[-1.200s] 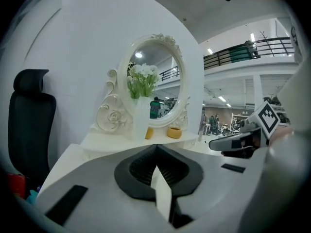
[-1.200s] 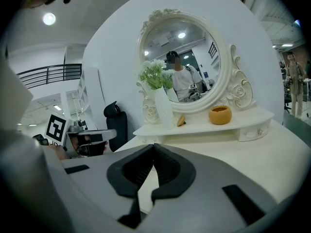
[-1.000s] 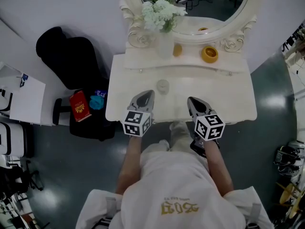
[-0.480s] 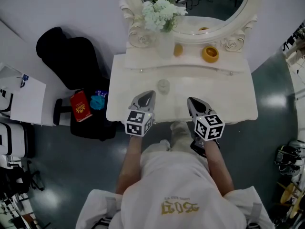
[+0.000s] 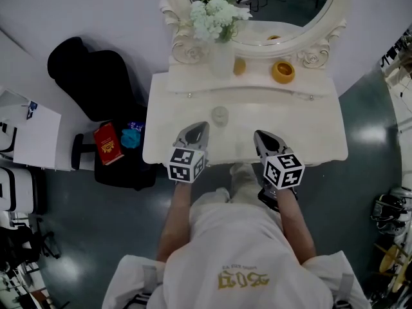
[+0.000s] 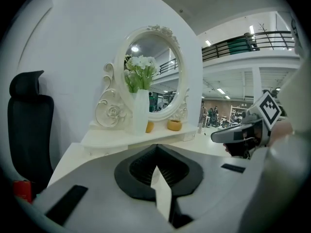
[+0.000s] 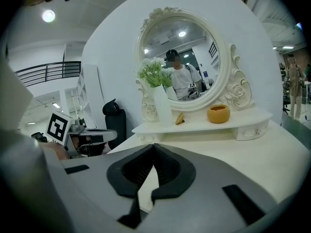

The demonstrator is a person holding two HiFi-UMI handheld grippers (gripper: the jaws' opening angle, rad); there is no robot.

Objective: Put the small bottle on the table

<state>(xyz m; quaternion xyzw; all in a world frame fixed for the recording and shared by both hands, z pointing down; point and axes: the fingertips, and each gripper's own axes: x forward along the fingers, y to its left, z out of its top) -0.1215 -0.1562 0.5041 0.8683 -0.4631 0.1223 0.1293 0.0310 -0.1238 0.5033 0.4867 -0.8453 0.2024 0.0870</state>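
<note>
A small clear bottle (image 5: 220, 116) stands upright on the white dressing table (image 5: 309, 134), left of the middle. My left gripper (image 5: 198, 127) hovers over the table's front edge, just below and left of the bottle and apart from it. Its jaws are shut with nothing held. My right gripper (image 5: 259, 134) is level with it to the right, tips together and empty. In the left gripper view the shut jaws (image 6: 156, 146) point at the mirror shelf, and the bottle is hidden behind them. The right gripper view shows its jaws (image 7: 153, 145) meeting at the tips.
On the raised shelf stand a white vase of flowers (image 5: 219, 18), a small orange thing (image 5: 239, 67) and a yellow bowl (image 5: 282, 73), under an oval mirror (image 5: 277, 5). A black chair (image 5: 90, 76) and a red book (image 5: 107, 143) sit left of the table.
</note>
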